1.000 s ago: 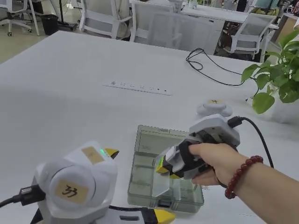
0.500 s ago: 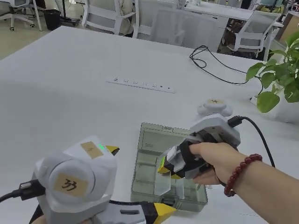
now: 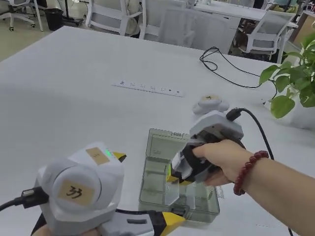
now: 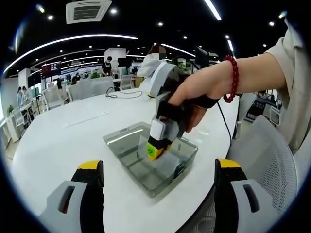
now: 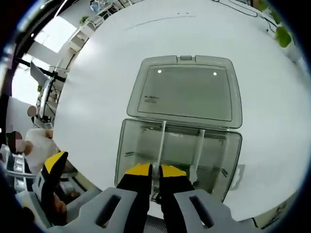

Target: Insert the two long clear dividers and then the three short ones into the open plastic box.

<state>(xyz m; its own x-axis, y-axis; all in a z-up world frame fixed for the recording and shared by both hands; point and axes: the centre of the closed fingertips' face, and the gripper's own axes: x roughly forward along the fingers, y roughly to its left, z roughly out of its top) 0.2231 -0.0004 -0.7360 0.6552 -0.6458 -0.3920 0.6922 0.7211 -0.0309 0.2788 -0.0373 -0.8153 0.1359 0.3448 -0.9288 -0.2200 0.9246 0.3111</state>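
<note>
Head view: nearest the camera, the left gripper [image 3: 145,189] is held low, jaws spread wide and empty, pointing at the open plastic box [image 3: 156,147] just ahead of its tips. Beyond, the right hand [image 3: 222,161], wrist bent down and ringed by a red bead bracelet [image 3: 248,172], tips the right gripper [image 5: 155,171] steeply into the box, jaws pinched narrow on a long clear divider [image 5: 160,143]. A second divider [image 5: 199,148] stands just to that gripper's right.
</note>
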